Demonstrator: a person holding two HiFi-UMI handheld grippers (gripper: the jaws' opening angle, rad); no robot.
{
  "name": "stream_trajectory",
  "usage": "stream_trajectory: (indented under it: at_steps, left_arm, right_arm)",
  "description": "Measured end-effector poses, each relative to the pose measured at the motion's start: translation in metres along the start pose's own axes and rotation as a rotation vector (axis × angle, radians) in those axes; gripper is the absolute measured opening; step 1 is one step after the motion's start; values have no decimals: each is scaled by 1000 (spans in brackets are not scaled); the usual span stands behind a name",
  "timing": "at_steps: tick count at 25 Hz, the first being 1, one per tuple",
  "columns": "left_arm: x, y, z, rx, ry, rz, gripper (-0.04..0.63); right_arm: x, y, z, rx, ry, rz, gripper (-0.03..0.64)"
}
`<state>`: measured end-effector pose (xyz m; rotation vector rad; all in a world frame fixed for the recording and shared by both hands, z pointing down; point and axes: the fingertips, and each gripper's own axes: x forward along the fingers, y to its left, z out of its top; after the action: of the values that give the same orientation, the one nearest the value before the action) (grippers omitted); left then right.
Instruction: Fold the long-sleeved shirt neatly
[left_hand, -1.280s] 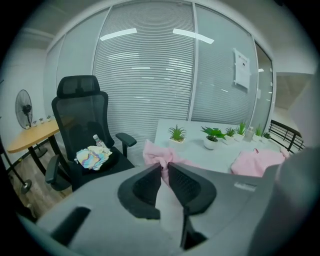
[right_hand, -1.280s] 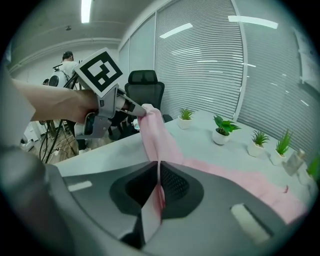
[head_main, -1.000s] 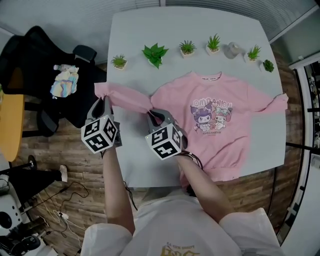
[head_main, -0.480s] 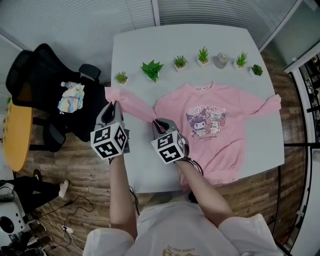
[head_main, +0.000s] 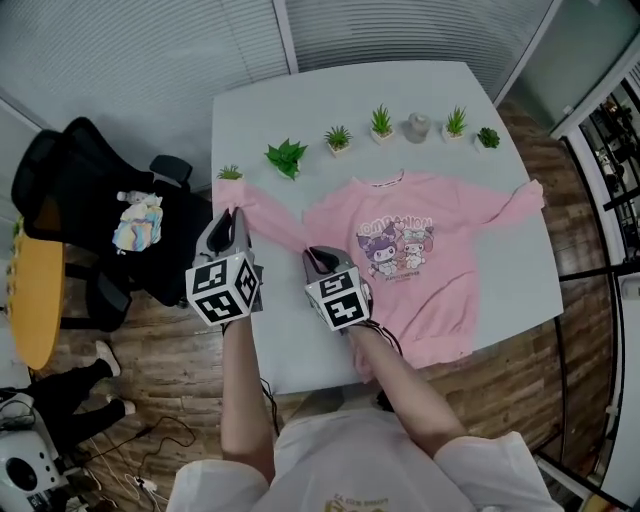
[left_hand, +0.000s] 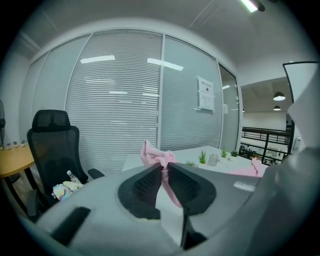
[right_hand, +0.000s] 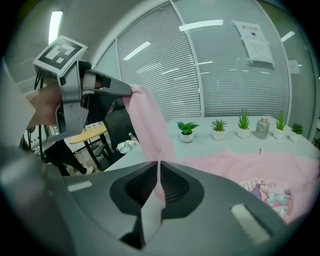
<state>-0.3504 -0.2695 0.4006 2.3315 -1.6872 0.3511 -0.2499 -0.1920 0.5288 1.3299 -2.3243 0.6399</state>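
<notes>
A pink long-sleeved shirt (head_main: 420, 270) with a cartoon print lies front up on the white table (head_main: 285, 340). Its sleeve (head_main: 268, 212) on the left is stretched out and lifted off the table. My left gripper (head_main: 233, 212) is shut on the cuff (left_hand: 152, 152) at the table's left edge. My right gripper (head_main: 313, 256) is shut on the same sleeve near the shoulder, where pink cloth (right_hand: 159, 172) runs between its pads. In the right gripper view the sleeve (right_hand: 150, 125) hangs from the left gripper (right_hand: 125, 91) at upper left. The other sleeve (head_main: 520, 200) lies spread to the right.
Several small potted plants (head_main: 285, 157) and a grey jar (head_main: 417, 127) line the table's far edge. A black office chair (head_main: 85, 200) carrying a colourful bundle (head_main: 138, 220) stands left of the table, beside a yellow table (head_main: 25, 290). A person's legs (head_main: 60, 385) show at lower left.
Both grippers have risen with the sleeve still pinched, the left one more, so the cuff end now hangs higher off the table. The shirt body has stayed flat.
</notes>
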Motion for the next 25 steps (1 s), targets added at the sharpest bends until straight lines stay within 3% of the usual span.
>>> stream_trajectory:
  at_steps: [14,25]
  left_arm:
    - [23,-95,28,61,-65,-135,46]
    - [55,-163,24,123,-30,-150,48]
  right_arm:
    - [-29,-64,-5,330,-63,28,35]
    - [-48,-109,-24,380,-48,38,41]
